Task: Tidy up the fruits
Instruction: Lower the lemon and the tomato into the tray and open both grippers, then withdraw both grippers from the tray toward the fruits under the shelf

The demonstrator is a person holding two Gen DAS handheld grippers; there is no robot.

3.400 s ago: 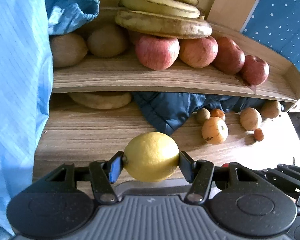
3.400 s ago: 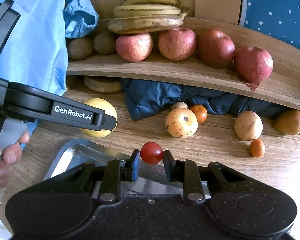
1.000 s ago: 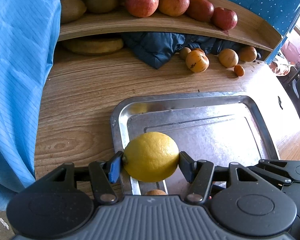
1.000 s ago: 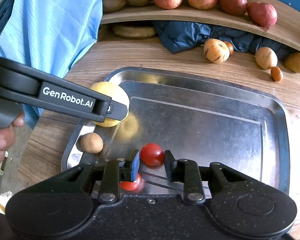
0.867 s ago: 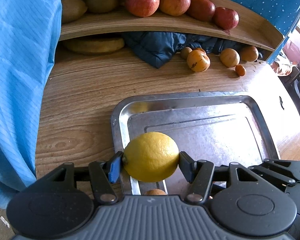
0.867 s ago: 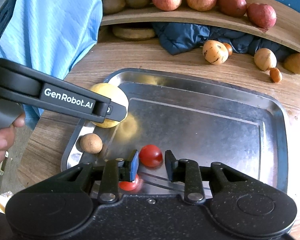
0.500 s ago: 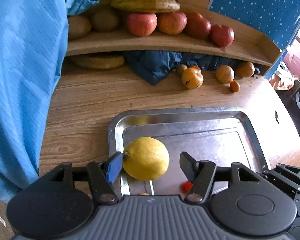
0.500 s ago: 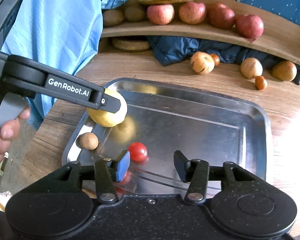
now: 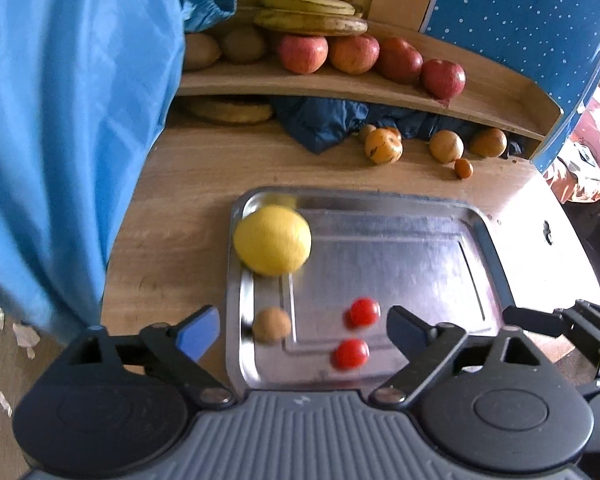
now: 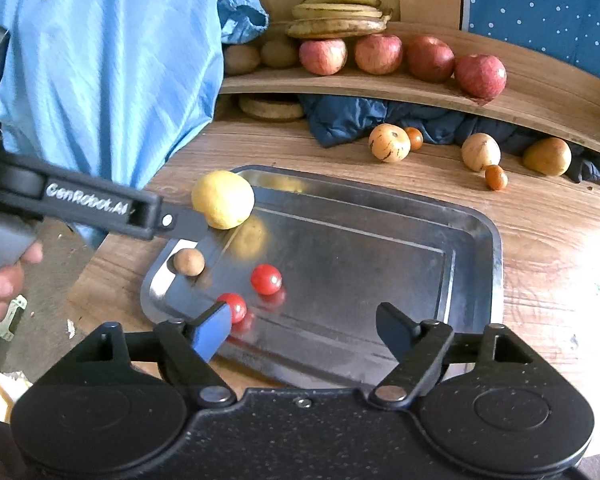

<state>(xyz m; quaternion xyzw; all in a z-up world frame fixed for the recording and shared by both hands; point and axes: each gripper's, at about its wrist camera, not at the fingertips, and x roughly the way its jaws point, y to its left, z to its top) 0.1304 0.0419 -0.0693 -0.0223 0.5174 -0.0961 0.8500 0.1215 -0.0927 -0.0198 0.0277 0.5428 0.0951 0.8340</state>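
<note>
**Both grippers empty over the tray**

The left gripper (image 9: 302,326) and right gripper (image 10: 302,326) have just sprung wide, nothing between their fingers. The lemon (image 9: 272,240) sits in the tray's (image 10: 476,216) far-left corner. The loose fruit (image 10: 389,142) lies beyond the tray's far edge, nearer the right gripper.

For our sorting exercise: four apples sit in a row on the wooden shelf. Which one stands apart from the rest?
The rightmost apple: a gap separates it from the other three, which sit side by side under the bananas.
</note>
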